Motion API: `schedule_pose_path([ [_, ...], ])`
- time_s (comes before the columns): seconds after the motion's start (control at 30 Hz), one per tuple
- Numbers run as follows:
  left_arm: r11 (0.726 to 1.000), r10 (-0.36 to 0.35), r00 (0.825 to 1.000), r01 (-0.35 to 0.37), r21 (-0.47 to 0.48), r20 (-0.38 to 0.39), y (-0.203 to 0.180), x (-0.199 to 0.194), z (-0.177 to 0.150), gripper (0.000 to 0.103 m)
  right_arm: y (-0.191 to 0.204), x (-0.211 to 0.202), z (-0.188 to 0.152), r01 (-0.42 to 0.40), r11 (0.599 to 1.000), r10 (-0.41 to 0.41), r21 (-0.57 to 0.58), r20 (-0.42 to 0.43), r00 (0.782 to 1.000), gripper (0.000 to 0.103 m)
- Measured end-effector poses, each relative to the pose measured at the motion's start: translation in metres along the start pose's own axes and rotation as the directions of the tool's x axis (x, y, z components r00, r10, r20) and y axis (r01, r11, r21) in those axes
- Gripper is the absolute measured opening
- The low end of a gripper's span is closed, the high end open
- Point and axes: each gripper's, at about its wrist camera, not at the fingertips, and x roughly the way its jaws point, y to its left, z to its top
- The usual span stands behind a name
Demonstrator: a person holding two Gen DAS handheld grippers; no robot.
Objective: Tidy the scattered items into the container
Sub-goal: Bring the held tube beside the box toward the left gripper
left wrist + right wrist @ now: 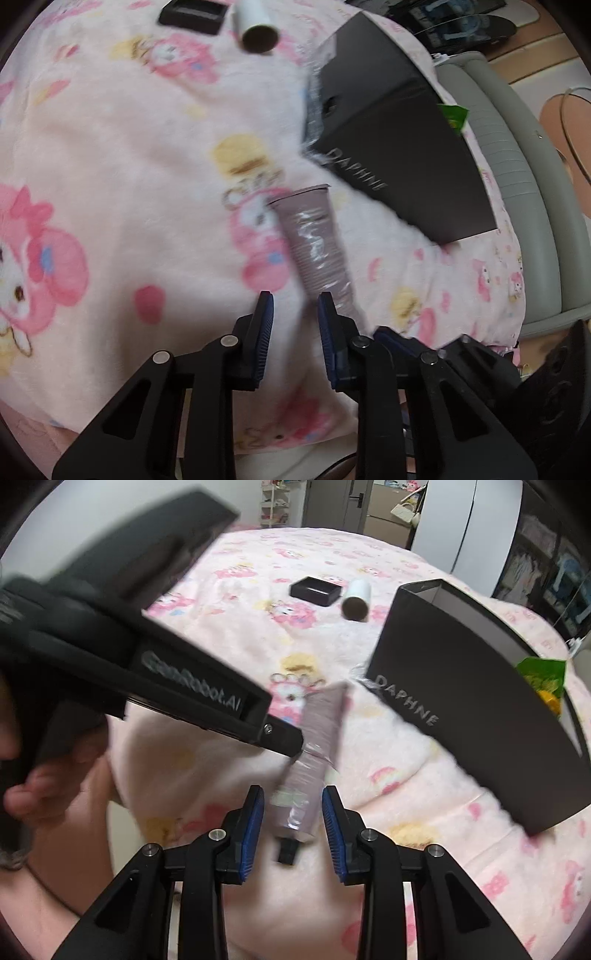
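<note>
One soft, light tube [308, 760] between your right gripper [293, 825] fingers, parted wide; grasp near stiff cap. Left gripper [295, 321] parted, empty.

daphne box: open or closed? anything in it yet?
Open: the black box has no lid, and its inner wall shows. A green packet pokes above the rim; the rest of the inside is hidden.

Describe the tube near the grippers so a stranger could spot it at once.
On the pink cartoon-print blanket, look just left of the big black DAPHNE box. The mauve squeeze tube lies flat there, black cap toward the right gripper; unlike the white roll, it is crinkled and flat-ended.
</note>
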Motion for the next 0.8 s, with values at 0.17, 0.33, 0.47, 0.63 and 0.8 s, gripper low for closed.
schedule_pose_path([
  [0.17,0.997,-0.068,0.997,0.069,-0.018,0.03,0.001,-0.011,0.003,0.023,-0.003,0.002,0.003,-0.012,1.0,0.012,0.017,0.003,1.0,0.029],
  [0.33,0.999,-0.042,0.999,0.042,0.029,0.008,-0.015,-0.002,0.012,0.033,-0.021,0.005,0.006,-0.078,0.984,0.077,0.158,0.013,0.997,0.029],
  [0.47,0.997,-0.013,1.0,0.01,0.079,0.028,-0.026,0.002,0.014,0.026,-0.052,0.016,-0.005,-0.248,0.874,0.243,0.417,0.065,0.968,0.029],
  [0.63,0.996,0.0,0.999,-0.003,0.084,0.032,-0.028,0.006,0.015,0.023,-0.072,0.028,-0.015,-0.313,0.771,0.304,0.555,0.111,0.946,0.017],
  [0.8,1.0,-0.031,0.999,0.031,0.0,-0.018,-0.007,0.018,0.013,0.023,-0.073,0.023,-0.017,-0.252,0.802,0.25,0.542,0.08,0.965,0.022],
])
